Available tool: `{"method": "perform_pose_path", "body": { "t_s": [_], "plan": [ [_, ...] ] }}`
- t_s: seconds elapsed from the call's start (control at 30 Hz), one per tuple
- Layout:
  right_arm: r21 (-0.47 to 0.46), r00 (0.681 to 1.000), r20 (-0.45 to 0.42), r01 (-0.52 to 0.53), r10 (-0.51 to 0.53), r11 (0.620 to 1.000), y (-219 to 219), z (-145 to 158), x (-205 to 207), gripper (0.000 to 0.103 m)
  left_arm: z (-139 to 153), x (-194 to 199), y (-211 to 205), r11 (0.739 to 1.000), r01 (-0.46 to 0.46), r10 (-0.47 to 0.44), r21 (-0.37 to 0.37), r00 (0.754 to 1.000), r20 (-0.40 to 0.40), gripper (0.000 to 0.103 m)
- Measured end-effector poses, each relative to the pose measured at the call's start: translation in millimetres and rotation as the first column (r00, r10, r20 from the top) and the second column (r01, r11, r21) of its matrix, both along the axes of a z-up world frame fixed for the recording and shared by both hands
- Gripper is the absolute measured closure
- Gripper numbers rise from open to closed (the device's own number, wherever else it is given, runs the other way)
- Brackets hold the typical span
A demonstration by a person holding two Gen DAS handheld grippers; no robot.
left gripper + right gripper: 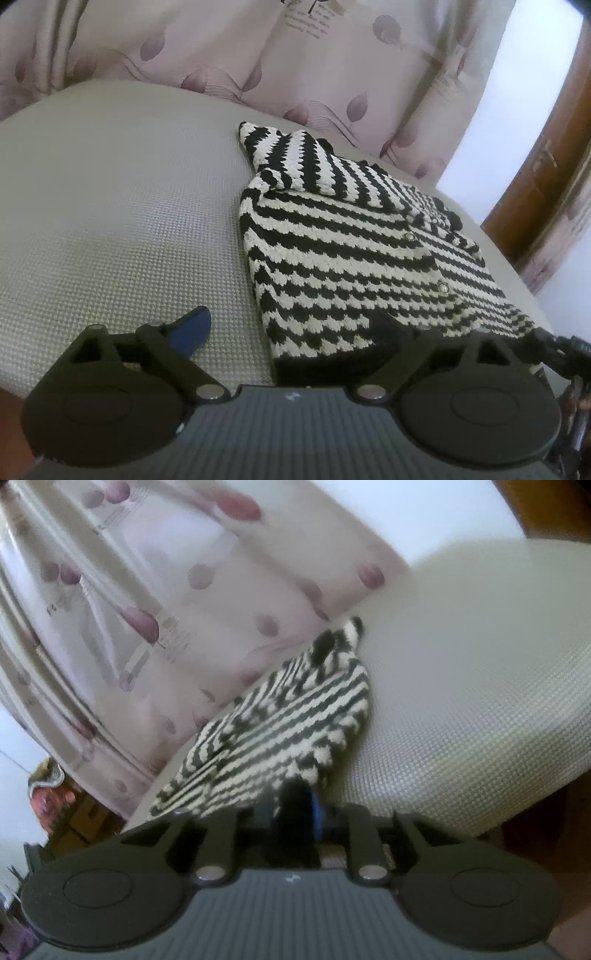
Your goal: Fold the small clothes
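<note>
Left tool (291, 332) gapes wide around the near hem of the striped cardigan (351, 251) lying part-folded on the desk (110, 221) — right tool (295, 812) pinches its near corner, probably to lift the next fold.

2 low wrist views, close above table (110, 184), sharing striped knit (351, 251)

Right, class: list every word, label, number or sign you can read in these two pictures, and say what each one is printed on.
Nothing can be read.
Curtain: a few lines of dark script, too small and blurred to make out.
Left gripper and right gripper bodies: a small white mark each, not a legible word.
Striped sweater: no label visible.
</note>
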State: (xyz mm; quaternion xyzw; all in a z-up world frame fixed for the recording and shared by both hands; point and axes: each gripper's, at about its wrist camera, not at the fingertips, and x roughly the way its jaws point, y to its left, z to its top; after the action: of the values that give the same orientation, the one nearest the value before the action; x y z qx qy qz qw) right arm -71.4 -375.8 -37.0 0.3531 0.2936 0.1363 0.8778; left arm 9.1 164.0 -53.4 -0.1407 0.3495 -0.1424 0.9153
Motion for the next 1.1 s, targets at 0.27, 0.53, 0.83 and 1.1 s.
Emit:
{"method": "perform_pose_path", "body": {
  "t_s": [0.27,0.53,0.83,1.1],
  "plan": [
    [0.04,0.999,-0.006,-0.036,0.037,0.999,20,-11,11,0.075,-4,0,-10,0.999,0.04,-0.039,0.024,0.999,-0.028,0.092],
    [0.053,0.998,-0.048,-0.026,0.028,0.998,22,-18,15,0.093,-3,-1,-14,0.998,0.014,-0.012,0.06,1.0,-0.025,0.095],
    [0.076,0.999,-0.043,-0.026,0.03,0.997,13,-18,14,0.09,0,3,-21,0.99,0.026,-0.023,0.138,1.0,-0.02,0.093],
    [0.087,0.999,-0.029,-0.029,0.032,0.996,18,-15,23,0.056,1,2,-35,0.973,0.03,-0.032,0.229,0.999,0.005,0.092]
  ]
}}
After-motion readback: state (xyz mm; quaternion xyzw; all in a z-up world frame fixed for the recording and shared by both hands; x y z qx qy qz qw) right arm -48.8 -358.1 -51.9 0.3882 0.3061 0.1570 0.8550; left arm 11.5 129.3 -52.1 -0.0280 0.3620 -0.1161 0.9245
